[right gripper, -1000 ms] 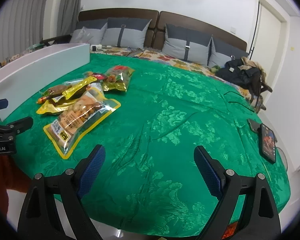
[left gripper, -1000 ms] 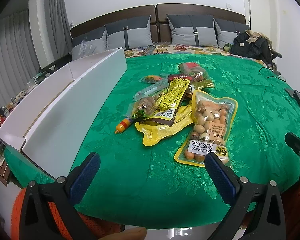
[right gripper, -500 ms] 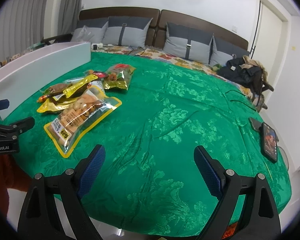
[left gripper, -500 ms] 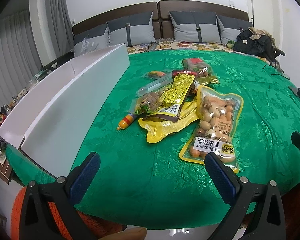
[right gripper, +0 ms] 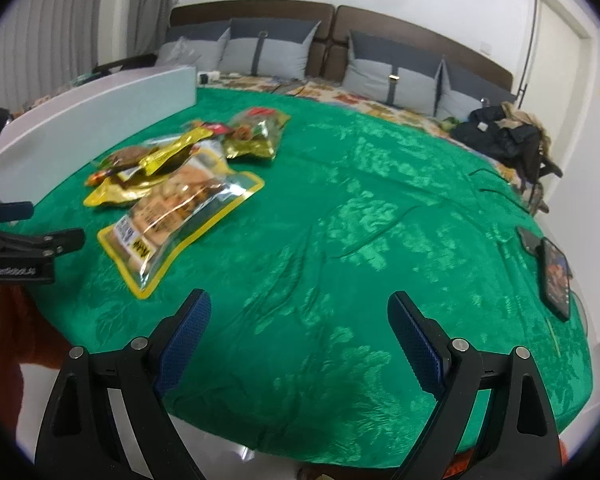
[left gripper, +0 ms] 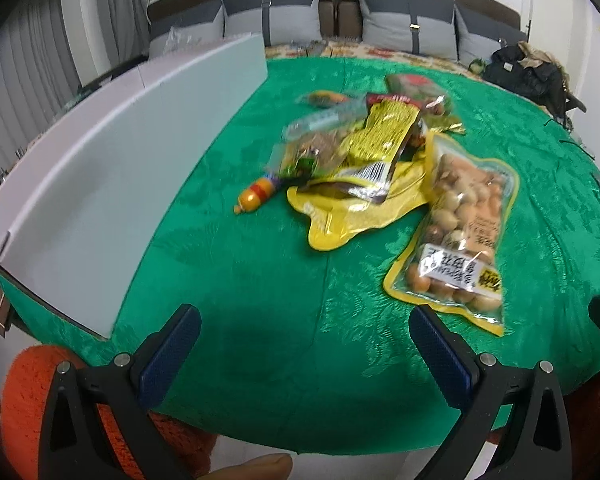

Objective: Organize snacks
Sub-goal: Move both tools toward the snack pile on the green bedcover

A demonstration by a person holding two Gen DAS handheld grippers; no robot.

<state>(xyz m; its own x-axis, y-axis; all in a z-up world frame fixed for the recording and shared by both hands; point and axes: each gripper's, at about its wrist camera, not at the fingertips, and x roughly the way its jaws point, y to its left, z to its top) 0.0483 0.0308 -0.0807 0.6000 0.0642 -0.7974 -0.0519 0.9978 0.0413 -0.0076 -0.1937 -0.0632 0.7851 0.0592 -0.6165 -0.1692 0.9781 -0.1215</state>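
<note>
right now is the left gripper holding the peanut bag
No, the left gripper is open and empty, short of the peanut bag lying on the green cloth.

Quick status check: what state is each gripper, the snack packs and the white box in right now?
left gripper: open, empty.
right gripper: open, empty.
peanut bag: sealed, lying flat.
yellow pouch: flat, under other packs.
sausage stick: lying loose on the cloth.
white box: open-topped, inside hidden.
</note>
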